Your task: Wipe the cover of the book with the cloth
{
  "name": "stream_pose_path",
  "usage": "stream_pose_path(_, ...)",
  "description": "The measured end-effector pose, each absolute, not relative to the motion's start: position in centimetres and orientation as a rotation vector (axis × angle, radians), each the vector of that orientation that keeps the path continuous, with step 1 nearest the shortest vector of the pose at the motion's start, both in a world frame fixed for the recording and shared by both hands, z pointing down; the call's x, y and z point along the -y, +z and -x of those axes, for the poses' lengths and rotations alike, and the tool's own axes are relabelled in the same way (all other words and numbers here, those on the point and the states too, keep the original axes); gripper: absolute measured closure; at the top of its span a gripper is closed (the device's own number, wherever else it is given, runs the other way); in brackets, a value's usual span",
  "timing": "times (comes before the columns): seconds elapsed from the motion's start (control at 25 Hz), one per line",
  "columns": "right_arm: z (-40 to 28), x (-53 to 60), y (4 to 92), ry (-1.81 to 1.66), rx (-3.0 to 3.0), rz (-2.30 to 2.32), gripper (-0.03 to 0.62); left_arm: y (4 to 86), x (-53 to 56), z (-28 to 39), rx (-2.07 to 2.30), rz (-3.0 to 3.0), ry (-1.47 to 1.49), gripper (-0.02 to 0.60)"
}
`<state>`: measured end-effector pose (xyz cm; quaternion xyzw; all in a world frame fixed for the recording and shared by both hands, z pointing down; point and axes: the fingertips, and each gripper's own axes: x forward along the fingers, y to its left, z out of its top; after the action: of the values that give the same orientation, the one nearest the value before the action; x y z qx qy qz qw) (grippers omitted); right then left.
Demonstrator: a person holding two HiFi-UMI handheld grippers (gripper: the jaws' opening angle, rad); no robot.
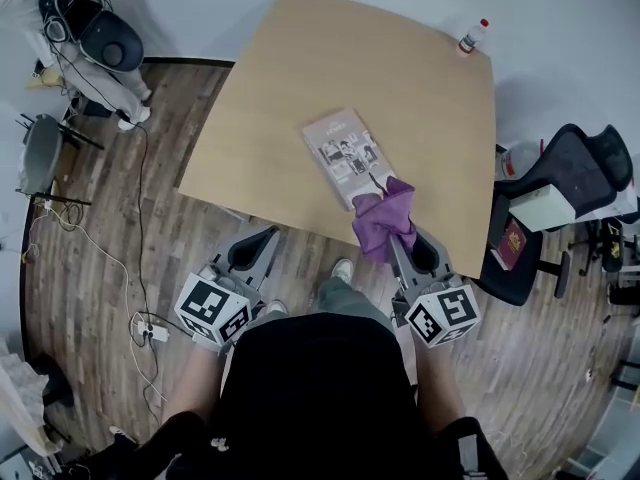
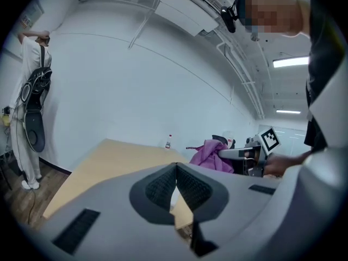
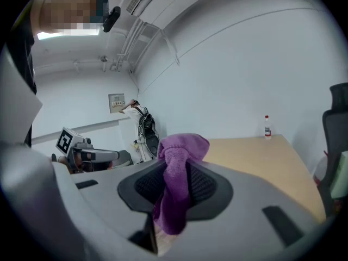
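Observation:
A pale book (image 1: pixel 346 154) with a picture cover lies flat near the front edge of the wooden table (image 1: pixel 300 78). My right gripper (image 1: pixel 398 236) is shut on a purple cloth (image 1: pixel 383 218), which bunches over the table's front edge just short of the book's near corner. In the right gripper view the cloth (image 3: pixel 178 170) hangs pinched between the pads. My left gripper (image 1: pixel 272 232) is shut with nothing in it, just off the table's front edge, left of the book. From the left gripper view the cloth (image 2: pixel 211 154) shows off to the right.
A small bottle (image 1: pixel 472 35) stands at the table's far right corner. A black office chair (image 1: pixel 560 193) with a box and a red book stands right of the table. Another person (image 1: pixel 85 43) stands at the far left; cables and a power strip (image 1: pixel 152 330) lie on the floor.

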<state>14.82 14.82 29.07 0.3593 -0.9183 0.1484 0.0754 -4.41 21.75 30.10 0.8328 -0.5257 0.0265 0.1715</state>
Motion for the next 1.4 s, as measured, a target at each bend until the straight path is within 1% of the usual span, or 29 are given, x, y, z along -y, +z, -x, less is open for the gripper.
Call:
stream_pose_path(0.36, -18.9, -6.8, 30.8, 0.558, 2.784, -0.991, 0.49, 30.4, -15.0, 0.2, 1.58, -2.285, 0.153, 0.561)
stream_pose_path(0.68, -21.4, -3.0, 32.7, 0.622, 2.778, -0.946, 0.49, 32.2, -12.8, -1.4, 1.633, -2.185, 0.222, 0.561)
stream_pose_path(1.0, -21.7, -1.5, 35.5, 0.646, 2.731, -0.941, 0.49, 34.3, -10.7, -1.8, 1.599, -2.158, 0.292, 0.561)
stream_pose_path(1.4, -21.6, 0.9, 39.2, 0.755, 2.617, -1.088, 0.49, 37.8, -5.4, 0.2, 1.445, -2.201, 0.405, 0.561)
